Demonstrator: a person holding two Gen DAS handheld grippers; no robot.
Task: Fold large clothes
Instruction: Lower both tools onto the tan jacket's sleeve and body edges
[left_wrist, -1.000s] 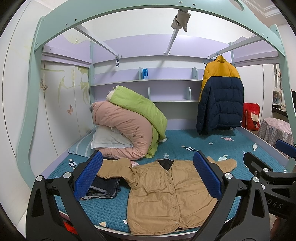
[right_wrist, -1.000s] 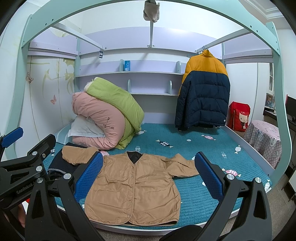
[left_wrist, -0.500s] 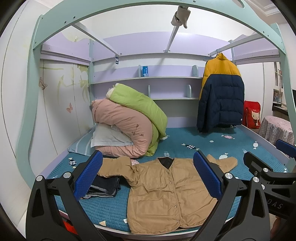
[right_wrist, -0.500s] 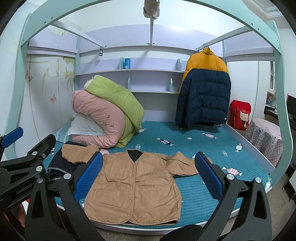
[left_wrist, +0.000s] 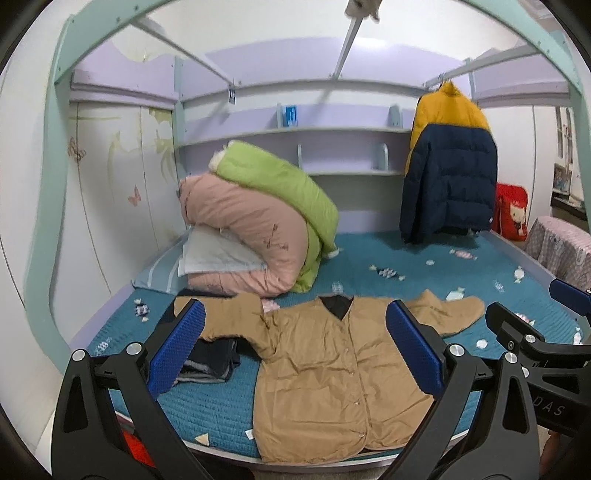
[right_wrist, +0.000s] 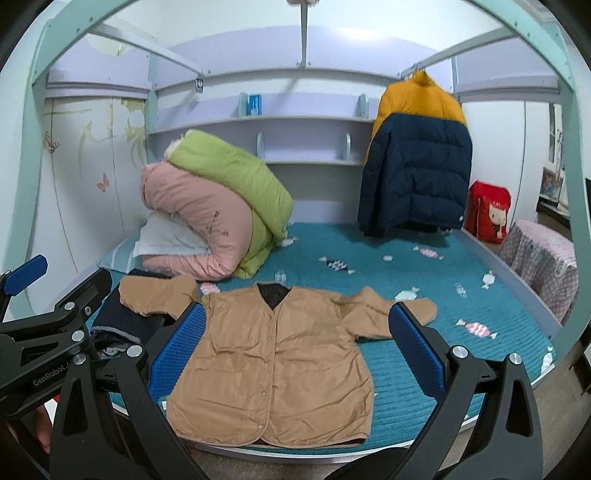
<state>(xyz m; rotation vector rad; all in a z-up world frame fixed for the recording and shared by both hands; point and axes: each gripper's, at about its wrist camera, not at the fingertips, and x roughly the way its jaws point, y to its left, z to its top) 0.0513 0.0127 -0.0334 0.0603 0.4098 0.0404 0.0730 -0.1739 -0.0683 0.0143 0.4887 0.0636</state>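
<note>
Left wrist view: we hold the left gripper (left_wrist: 295, 350) wide open above the tan jacket (left_wrist: 332, 373), which lies flat, front up and sleeves spread, at the near edge of the teal bed (left_wrist: 424, 266). One sleeve rests on a dark folded pile (left_wrist: 210, 358). Our right gripper (right_wrist: 295, 350) hovers too, jaws apart and empty.

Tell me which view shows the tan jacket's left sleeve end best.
The right wrist view: the tan jacket shows its left sleeve cuff whole, lying over dark folded clothes. In the left wrist view a blue finger pad partly hides that cuff.
</note>
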